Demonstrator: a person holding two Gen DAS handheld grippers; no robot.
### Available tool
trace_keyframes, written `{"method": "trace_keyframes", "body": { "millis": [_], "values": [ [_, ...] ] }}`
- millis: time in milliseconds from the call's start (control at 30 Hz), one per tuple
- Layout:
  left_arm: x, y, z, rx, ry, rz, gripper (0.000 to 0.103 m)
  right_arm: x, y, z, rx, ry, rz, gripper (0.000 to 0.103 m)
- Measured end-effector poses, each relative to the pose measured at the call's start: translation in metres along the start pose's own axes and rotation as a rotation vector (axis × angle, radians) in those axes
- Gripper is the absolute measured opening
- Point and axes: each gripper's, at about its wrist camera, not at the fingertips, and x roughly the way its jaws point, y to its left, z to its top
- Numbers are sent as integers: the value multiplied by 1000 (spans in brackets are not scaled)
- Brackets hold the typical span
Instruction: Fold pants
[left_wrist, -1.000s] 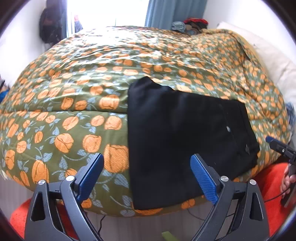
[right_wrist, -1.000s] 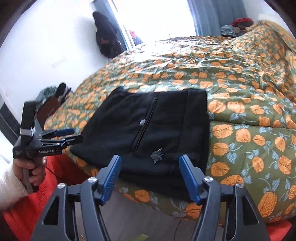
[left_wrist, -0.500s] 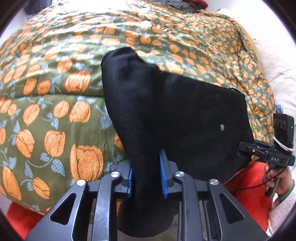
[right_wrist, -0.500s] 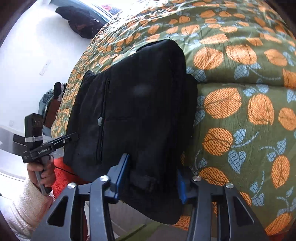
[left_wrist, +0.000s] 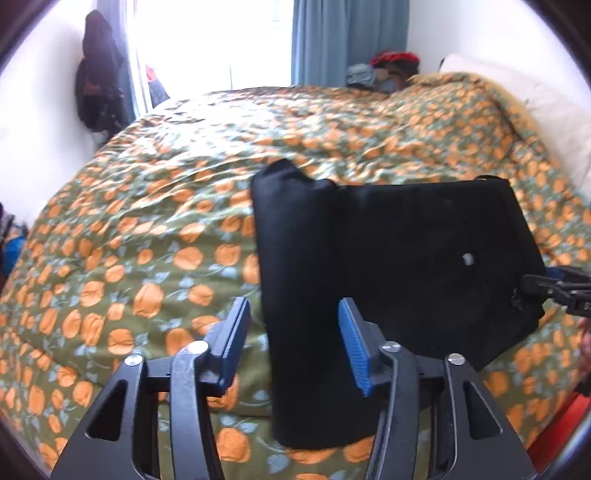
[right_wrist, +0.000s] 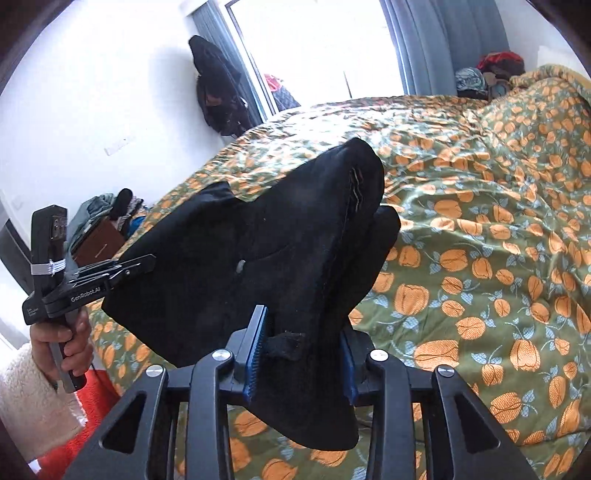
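We've got the pants mostly folded on the bed; right gripper clamps the near edge, left gripper released, final fold left

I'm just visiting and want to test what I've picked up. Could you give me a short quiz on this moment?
1. True or false: the left gripper is clamped on the black pants.
2. What lies under the pants?
A. a wooden table
B. an orange-flowered quilt
C. a grey carpet
3. Fill in: the right gripper is shut on the ___.

Key
1. False: its jaws stand open.
2. B
3. black pants
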Motion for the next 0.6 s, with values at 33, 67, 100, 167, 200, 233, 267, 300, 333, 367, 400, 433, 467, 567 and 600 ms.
{"method": "trace_keyframes", "body": {
  "millis": [33, 67, 100, 167, 200, 233, 267, 300, 333, 367, 400, 433, 467, 567, 600],
  "values": [
    [5, 3, -9, 7, 22, 46, 58, 14, -11, -3, 18, 56, -81, 52],
    [5, 8, -19, 1, 40, 60, 58, 20, -20, -9, 26, 85, -158, 52],
    [0, 12, -30, -11, 43, 56, 64, 14, -26, -16, 36, 85, -194, 52],
    [-16, 17, -51, -27, 19, 86, 81, -4, -33, -32, 61, 52, -203, 66],
    [-27, 17, -62, -26, -12, 123, 91, -16, -32, -42, 63, 37, -218, 90],
    [-38, 14, -73, -23, -49, 164, 96, -27, -28, -51, 57, 17, -234, 100],
    [-49, 9, -83, -22, -73, 203, 97, -38, -22, -60, 43, -9, -247, 103],
    [-58, 3, -91, -21, -71, 227, 98, -47, -15, -69, 26, -16, -255, 103],
    [-64, -1, -98, -22, -48, 229, 98, -54, -5, -78, 13, -15, -261, 103],
    [-70, -6, -104, -28, -16, 210, 98, -61, 5, -87, 7, -18, -265, 103],
    [-77, -11, -109, -37, 18, 182, 98, -68, 16, -97, 4, -17, -266, 103],
    [-83, -14, -114, -47, 54, 144, 98, -73, 26, -107, 3, -6, -269, 103],
    [-89, -16, -118, -46, 86, 102, 98, -77, 37, -117, 8, 10, -276, 103],
    [-122, -25, -130, -29, 57, 98, 98, -89, 66, -146, 25, 47, -270, 103],
    [-133, -28, -131, -14, 29, 112, 98, -93, 76, -156, 26, 59, -255, 103]
  ]
}}
